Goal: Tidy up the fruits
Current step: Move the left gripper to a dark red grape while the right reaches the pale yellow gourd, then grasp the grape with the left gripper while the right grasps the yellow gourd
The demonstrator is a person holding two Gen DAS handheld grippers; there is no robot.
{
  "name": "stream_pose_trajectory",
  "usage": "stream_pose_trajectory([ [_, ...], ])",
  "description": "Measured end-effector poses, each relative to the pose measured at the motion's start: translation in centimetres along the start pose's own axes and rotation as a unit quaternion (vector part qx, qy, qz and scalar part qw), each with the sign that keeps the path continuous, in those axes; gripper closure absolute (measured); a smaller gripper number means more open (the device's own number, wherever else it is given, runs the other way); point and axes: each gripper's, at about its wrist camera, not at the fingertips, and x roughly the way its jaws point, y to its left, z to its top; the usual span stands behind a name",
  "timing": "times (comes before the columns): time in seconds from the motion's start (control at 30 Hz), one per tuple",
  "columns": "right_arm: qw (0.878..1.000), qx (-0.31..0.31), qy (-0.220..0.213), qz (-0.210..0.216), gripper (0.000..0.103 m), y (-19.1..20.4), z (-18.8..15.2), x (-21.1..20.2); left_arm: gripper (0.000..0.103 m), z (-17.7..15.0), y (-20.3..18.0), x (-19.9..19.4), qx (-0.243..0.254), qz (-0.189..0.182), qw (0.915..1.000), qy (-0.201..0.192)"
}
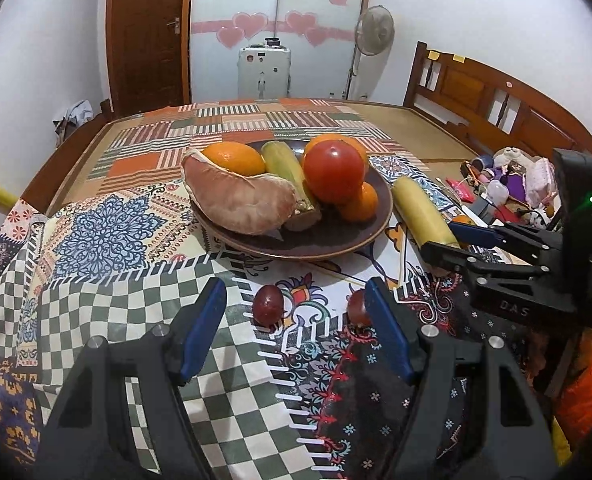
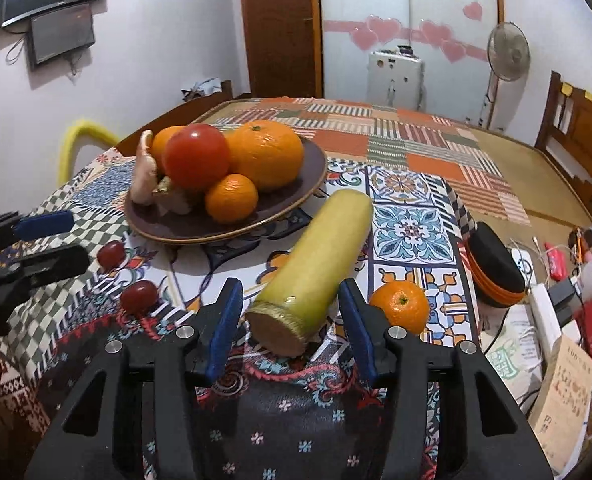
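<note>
A dark brown plate (image 1: 336, 240) (image 2: 296, 184) on the patterned cloth holds a peeled pomelo piece (image 1: 239, 200), oranges (image 2: 263, 152), a tomato (image 1: 333, 170) (image 2: 195, 156), a small mandarin (image 2: 231, 198) and a sugarcane piece (image 1: 283, 164). My left gripper (image 1: 296, 312) is open; one grape (image 1: 268, 306) lies between its fingers, another (image 1: 356, 312) against the right finger. My right gripper (image 2: 291, 312) is open around the near end of a yellow-green sugarcane piece (image 2: 320, 264) (image 1: 422, 212) lying on the cloth. A loose mandarin (image 2: 400, 306) sits right of it.
A black and orange case (image 2: 492, 268) and a clutter of boxes, cables and toys (image 2: 568, 300) (image 1: 516, 176) lie to the right. A wooden headboard (image 1: 496, 96) stands at the far right. My right gripper shows in the left wrist view (image 1: 456, 240).
</note>
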Motion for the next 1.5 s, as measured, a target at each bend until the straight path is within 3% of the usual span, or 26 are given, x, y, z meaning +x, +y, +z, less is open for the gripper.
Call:
stream_pose_trajectory([
  [0.2,1.000,-0.002,-0.007,0.010,0.064,0.1,-0.8,-0.9,0.032,-0.3,-0.4,0.4,-0.007,-0.021,0.9997,0.010],
  [0.4,1.000,-0.027,-0.003,0.011,0.068,0.2,-2.6,-3.3,0.040,-0.6,-1.5,0.8,0.003,-0.040,0.9990,0.021],
  [0.57,0.999,-0.045,0.014,0.020,0.068,0.2,-3.8,-5.0,0.055,-0.8,-2.7,2.3,0.022,-0.048,0.9976,0.045],
  [0.7,0.999,-0.044,-0.001,0.018,0.068,0.0,-3.0,-5.4,0.059,-1.0,-3.1,3.5,0.028,-0.043,0.9971,0.056],
  [0.83,0.999,-0.035,-0.010,0.028,0.068,-0.2,-1.3,-4.3,0.061,-0.9,-3.6,3.8,0.034,-0.033,0.9976,0.050],
  [1.07,0.999,-0.031,0.011,0.011,0.067,-0.2,-1.0,-1.0,0.083,-1.0,-3.9,3.9,0.044,-0.037,0.9973,0.045],
  [1.5,0.999,-0.024,0.001,0.022,0.068,0.2,-1.2,-1.5,0.087,-1.1,-2.7,2.9,0.034,-0.039,0.9982,0.030],
])
